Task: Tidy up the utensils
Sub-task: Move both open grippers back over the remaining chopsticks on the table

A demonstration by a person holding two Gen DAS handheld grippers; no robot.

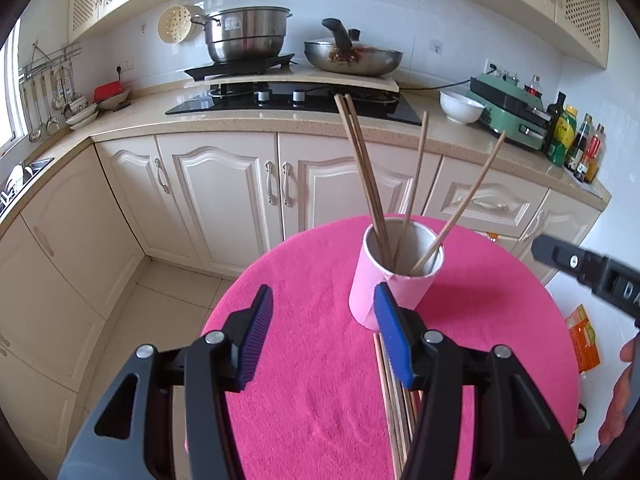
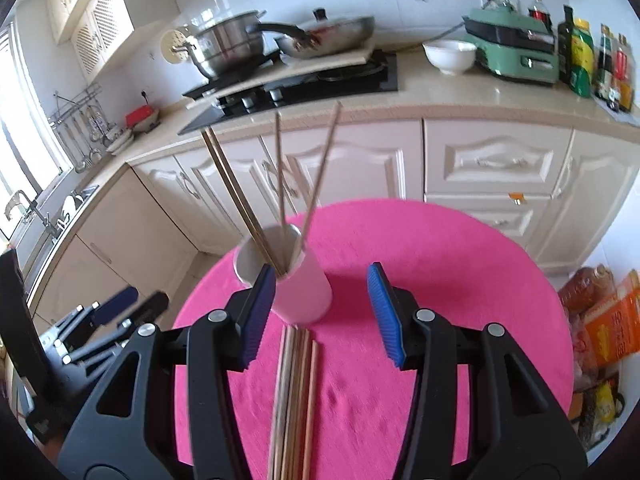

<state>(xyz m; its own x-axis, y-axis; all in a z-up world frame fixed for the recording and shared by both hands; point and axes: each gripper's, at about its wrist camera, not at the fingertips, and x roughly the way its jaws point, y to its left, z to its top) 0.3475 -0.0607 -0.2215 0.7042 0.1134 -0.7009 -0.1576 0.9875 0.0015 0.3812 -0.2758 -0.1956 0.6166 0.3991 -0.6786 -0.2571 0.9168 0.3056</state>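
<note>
1. Right gripper (image 2: 320,312): jaws apart about half way, nothing between the blue pads. The pile of loose chopsticks (image 2: 294,396) lies on the cloth directly below and between its fingers, near its left pad.
2. Left gripper (image 1: 320,336): jaws likewise about half open and empty. In its view the same pile (image 1: 394,400) runs under its right finger, off to the side of the gap.
3. Long axis of the pile: along the line the right gripper points, running away towards the pink cup (image 2: 298,288), far ends just short of the cup's base.
4. Judgement: the right gripper is better placed for the next pick. Its pads stand to either side of the sticks, across their axis, so it need only lower and shut.
5. Cup stands upright, just beyond the pile; four chopsticks (image 1: 376,184) already lean in it, splayed. More remain to be moved.
6. Surface: round table under a pink cloth (image 1: 312,360), soft and nappy; thin sticks may sink slightly into the pile.
7. Room: kitchen, cream cabinets (image 1: 224,192), hob (image 1: 288,100) with steel pot (image 1: 244,34) and wok (image 1: 352,58), white bowl (image 1: 460,106), bottles (image 1: 576,144) at counter's end.
</note>
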